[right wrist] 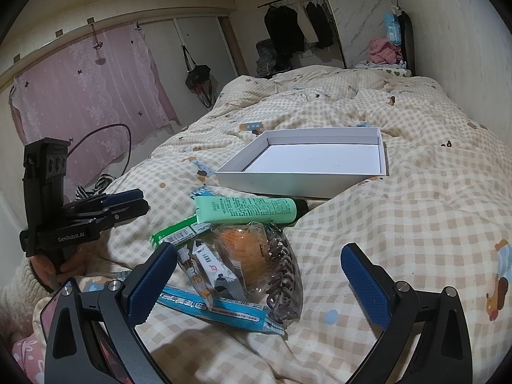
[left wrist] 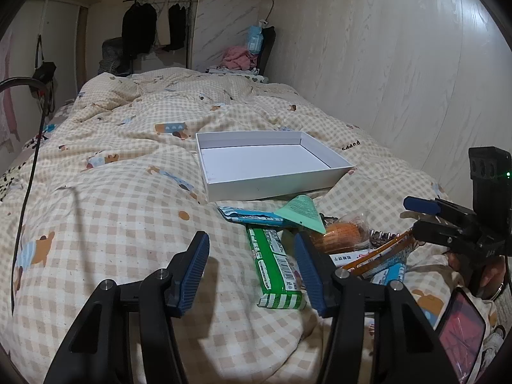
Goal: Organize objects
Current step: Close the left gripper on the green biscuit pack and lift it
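Left gripper (left wrist: 251, 273) gaping at lower centre, green pack (left wrist: 276, 268) lying between its fingers, untouched. Right gripper (right wrist: 259, 283) gaping over snack pile (right wrist: 236, 262), holding nothing. White box (left wrist: 272, 168) sitting mid-frame on quilt (left wrist: 112, 192).

Checked quilt (left wrist: 128, 166), pink curtain (right wrist: 86, 86), hanging dark clothes (left wrist: 139, 30)

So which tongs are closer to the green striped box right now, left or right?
Left. The left tongs are open, with the green striped box lying between their pads. The right tongs hover over the pile beside it, also open.
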A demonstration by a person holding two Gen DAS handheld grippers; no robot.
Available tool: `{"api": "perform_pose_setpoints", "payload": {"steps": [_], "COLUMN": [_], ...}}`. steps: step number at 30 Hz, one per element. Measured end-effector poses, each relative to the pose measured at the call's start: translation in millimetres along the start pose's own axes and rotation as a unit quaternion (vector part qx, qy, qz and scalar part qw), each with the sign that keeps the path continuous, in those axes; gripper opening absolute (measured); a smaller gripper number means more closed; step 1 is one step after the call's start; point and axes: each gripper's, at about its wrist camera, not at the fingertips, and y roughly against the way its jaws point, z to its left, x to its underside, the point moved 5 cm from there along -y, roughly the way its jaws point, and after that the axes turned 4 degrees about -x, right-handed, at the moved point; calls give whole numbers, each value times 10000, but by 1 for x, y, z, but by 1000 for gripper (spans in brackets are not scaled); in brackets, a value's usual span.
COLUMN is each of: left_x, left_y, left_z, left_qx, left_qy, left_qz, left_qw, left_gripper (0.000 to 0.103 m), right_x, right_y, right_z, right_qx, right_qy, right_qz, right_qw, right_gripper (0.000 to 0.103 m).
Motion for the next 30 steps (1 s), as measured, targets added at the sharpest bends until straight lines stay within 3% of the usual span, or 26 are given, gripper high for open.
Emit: {"api": "perform_pose_setpoints", "payload": {"steps": [2, 3, 4, 6, 12, 14, 18, 22, 24, 28, 30], "left_x": [0, 0, 1, 2, 4, 5, 12, 16, 17, 21, 24], "left_y": [0, -1, -3, -5, -8, -11, -21, -30, -37, -52, -62], "left_z": [-2, -2, -3, -3, -6, -8, -12, -16, -20, -52, -57], "left_qx": [40, 74, 116, 113, 402, 501, 737, 517, 219, -681, -648], "left_qy": [-38, -52, -61, -60, -29, -36, -44, -157, -340, -1547, -1617], "left_qz": [14, 43, 97, 149, 267, 384, 739, 1038, 1273, 1648, 1923], "left_qw": [10000, 9999, 9999, 9998, 9988, 9980, 9945, 9931, 9910, 9717, 9658], "left_gripper": [60, 60, 60, 60, 59, 51, 50, 50, 50, 50, 45], "right_x": [0, 0, -2, -2, -1, -2, -2, -2, -2, -1, -1], "right_y": [5, 10, 13, 15, 19, 19, 16, 15, 15, 13, 14], "right_z": [1, 2, 2, -1, -1, -5, -12, -12, -12, -18, -19], "right_qx": [-5, -44, -34, 120, -181, -332, -582, -538, -507, -464, -441], "right_qy": [-5, 5, -4, -118, -330, -405, -649, -676, -678, -760, -791], "right_qz": [-134, -264, -346, -411, -468, -459, -372, -317, -290, -250, -236], "right_qw": [9999, 9996, 9994, 9990, 9982, 9976, 9955, 9958, 9960, 9957, 9956], "right_gripper": [103, 97, 78, 57, 56, 56, 57, 57, 57, 62, 62]}}
